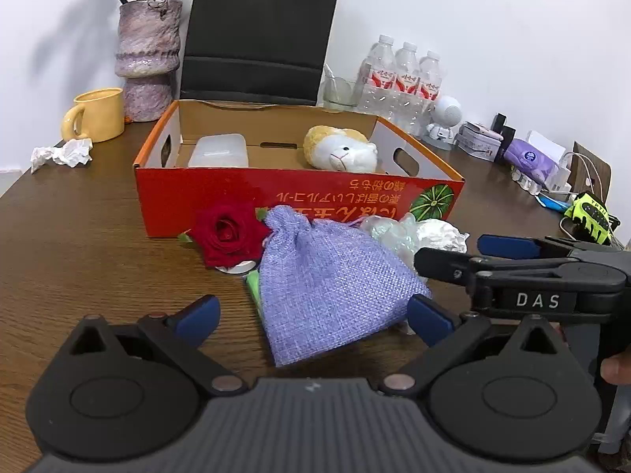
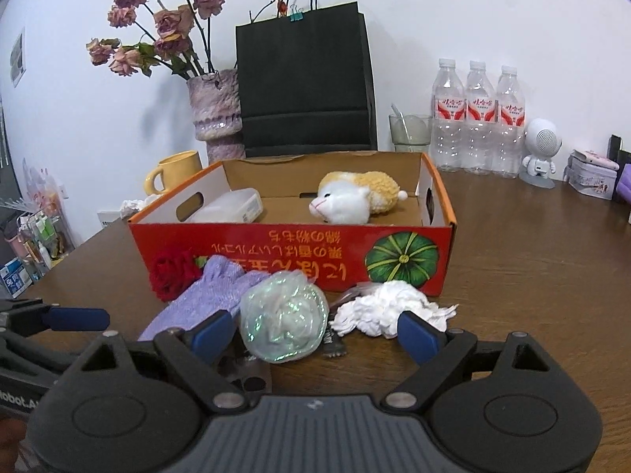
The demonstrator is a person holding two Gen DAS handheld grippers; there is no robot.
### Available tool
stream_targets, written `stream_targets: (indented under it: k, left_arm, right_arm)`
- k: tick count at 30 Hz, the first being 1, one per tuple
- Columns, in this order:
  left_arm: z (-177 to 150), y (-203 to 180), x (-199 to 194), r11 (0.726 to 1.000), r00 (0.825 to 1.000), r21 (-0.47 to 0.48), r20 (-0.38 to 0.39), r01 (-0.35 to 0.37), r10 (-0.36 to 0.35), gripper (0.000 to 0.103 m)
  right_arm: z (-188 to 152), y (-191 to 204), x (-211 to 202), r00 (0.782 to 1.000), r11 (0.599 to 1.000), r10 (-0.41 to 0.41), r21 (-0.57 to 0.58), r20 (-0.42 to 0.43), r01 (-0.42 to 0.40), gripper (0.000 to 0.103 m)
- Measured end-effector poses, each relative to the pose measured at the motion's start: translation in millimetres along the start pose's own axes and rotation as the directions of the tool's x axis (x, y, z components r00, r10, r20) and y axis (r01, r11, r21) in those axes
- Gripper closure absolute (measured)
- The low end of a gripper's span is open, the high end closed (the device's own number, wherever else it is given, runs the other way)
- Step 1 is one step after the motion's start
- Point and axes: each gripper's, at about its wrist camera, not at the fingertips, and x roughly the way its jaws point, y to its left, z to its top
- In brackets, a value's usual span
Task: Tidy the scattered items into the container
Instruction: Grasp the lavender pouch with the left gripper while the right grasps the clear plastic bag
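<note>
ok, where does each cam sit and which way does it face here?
Left wrist: on the left gripper, angled down across the brown wooden table at the lilac woven pouch between its open fingers; the right gripper and a fingertip show at right.
Right wrist: on the right gripper, facing the iridescent plastic wrap ball between its open fingers; the left gripper's finger shows at left.
Shared: red cardboard box holding a plush animal, black paper bag.

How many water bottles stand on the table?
3: the left bottle, middle bottle and right bottle stand in a row at the wall, right of the glass. None seem hidden.
</note>
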Motion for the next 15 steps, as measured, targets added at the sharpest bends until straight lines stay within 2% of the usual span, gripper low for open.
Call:
stream_targets:
  k: [6,10,13,15]
  left_arm:
    - [-1,-3,9,1.0,1.0,0.027,0.004,0.012,-0.012,0.0]
    - [1,-2,23,0.999,1.0,0.03,0.004,0.022,-0.022,0.001]
    - [2,-3,31,0.998,0.999,0.056,0.015,0.027,-0.028,0.008]
    - [3,-3,35,0.997,1.0,0.07,0.016,0.025,-0.026,0.02]
  right_arm:
    - [0,-2,3,1.0,1.0,0.012,0.021,0.017,-0.012,0.018]
    - [1,-6,13,0.998,0.996,0.057,0.065,-0.002,-0.057,0.021]
    - [1,-5,21,0.997,0.995,0.075,0.074,-0.008,-0.074,0.03]
    - [1,-6,27,0.995,0.991,0.094,0.095,-0.019,-0.092,0.036]
